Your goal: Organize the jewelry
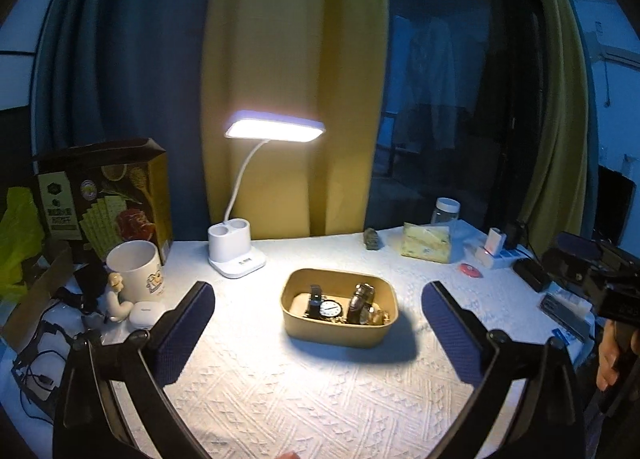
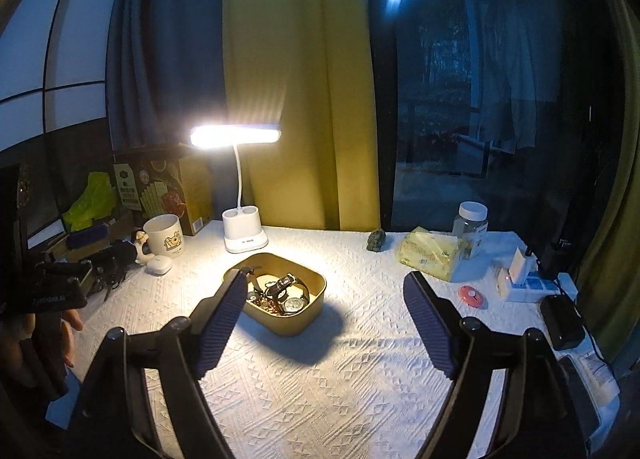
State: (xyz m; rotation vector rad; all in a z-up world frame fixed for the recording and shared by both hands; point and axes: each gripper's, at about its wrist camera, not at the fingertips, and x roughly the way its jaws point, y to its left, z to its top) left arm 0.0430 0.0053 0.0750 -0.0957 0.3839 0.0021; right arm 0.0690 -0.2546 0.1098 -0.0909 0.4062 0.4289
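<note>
Lamp-lit white surface (image 1: 304,391). Tray (image 1: 340,333) holds watches (image 1: 325,307). Left tongs (image 1: 318,333) and right tongs (image 2: 326,329) apart, empty. Sorting looks finished; next, check for strays.

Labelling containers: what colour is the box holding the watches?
Tan-yellow rounded plastic box, plain, no pattern; clearest in the left wrist view.

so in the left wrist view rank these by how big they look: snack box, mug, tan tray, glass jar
1. snack box
2. tan tray, though it lies nearer the camera
3. mug
4. glass jar, farthest back, so its small look is partly distance
</note>
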